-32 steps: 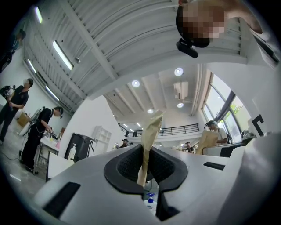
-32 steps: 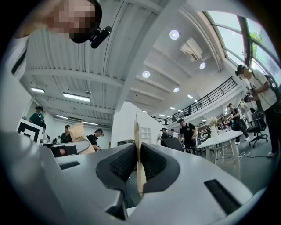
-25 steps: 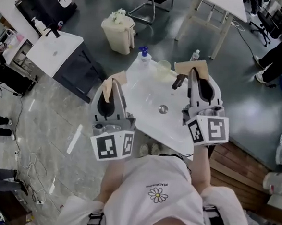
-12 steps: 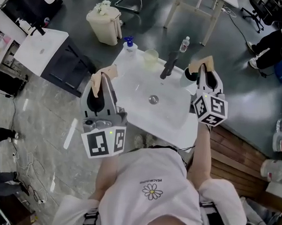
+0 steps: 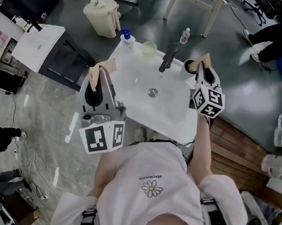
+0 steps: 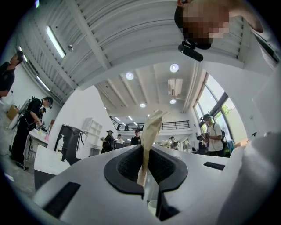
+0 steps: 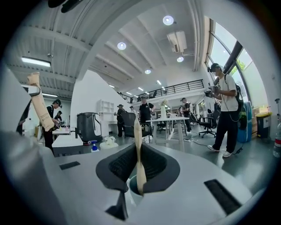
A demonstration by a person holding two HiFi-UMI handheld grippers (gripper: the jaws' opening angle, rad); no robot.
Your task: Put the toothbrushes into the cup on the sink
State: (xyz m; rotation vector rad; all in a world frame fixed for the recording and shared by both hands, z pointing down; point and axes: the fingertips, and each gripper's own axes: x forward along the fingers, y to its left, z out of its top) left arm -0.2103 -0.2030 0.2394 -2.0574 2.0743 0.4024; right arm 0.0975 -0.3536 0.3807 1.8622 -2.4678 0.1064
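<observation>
Left gripper (image 6: 149,169): jaws nipped narrow on a paper-wrapped toothbrush (image 6: 151,132), wrapper end sticking out past the tips. It hangs over the sink (image 5: 133,82) at its 9 o'clock edge.

Right gripper (image 7: 138,169): clamped on a second wrapped toothbrush (image 7: 137,140), directly above the white cup (image 7: 129,190). The cup stands at the sink's 2 o'clock corner, just beside the faucet (image 5: 167,57).

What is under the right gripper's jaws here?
A white cup, right below the wrapped toothbrush that the right gripper pinches. Its inside is mostly covered by the jaws and toothbrush.
</observation>
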